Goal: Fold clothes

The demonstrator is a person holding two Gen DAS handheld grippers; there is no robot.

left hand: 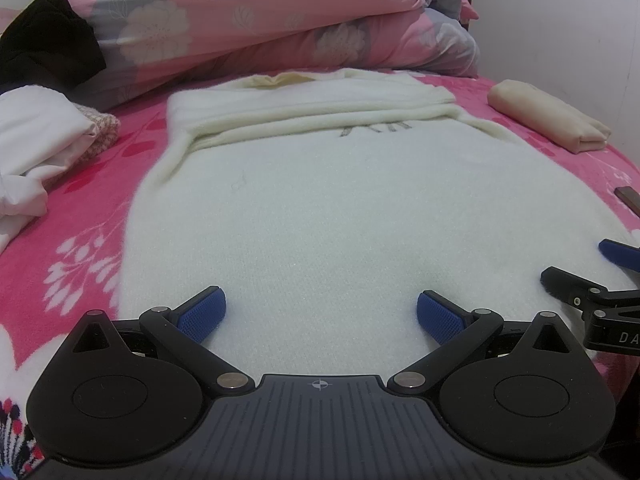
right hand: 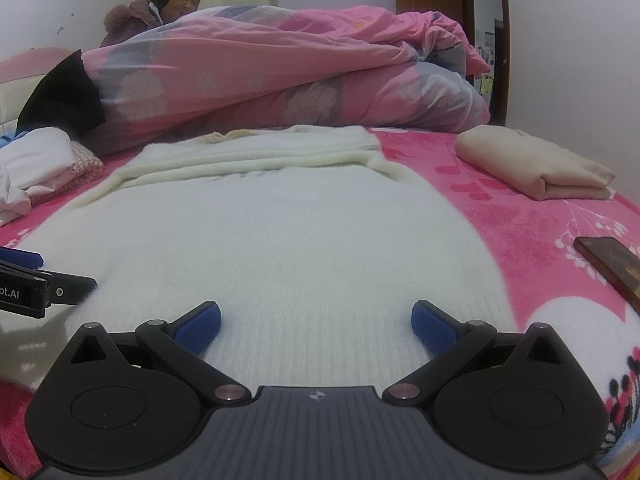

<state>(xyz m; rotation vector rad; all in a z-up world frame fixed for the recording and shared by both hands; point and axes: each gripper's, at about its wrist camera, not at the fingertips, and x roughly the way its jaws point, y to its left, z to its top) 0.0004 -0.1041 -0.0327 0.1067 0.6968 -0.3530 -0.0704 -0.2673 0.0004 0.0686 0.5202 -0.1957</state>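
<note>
The white sweater (left hand: 320, 208) is lying flat on the pink floral bed sheet (left hand: 80, 216), its sleeves folded across the upper body, where they are hiding part of a grey printed mark too blurred to read. Its near hem is running out of sight under both tools.

The left tool (left hand: 320, 316) is hovering just over the hem with its blue pads spread wide, gripping nothing. The right tool (right hand: 316, 326) is sitting likewise over the hem, spread and empty; in the left view only its fingers are showing, cut off at the edge with the letters "DA". In the right view the left tool's body is reading "ot.AI", its start cropped.

A folded beige garment (right hand: 536, 164) is lying well apart to the right. A dark flat object (right hand: 612, 268) is being cut off by the frame.
</note>
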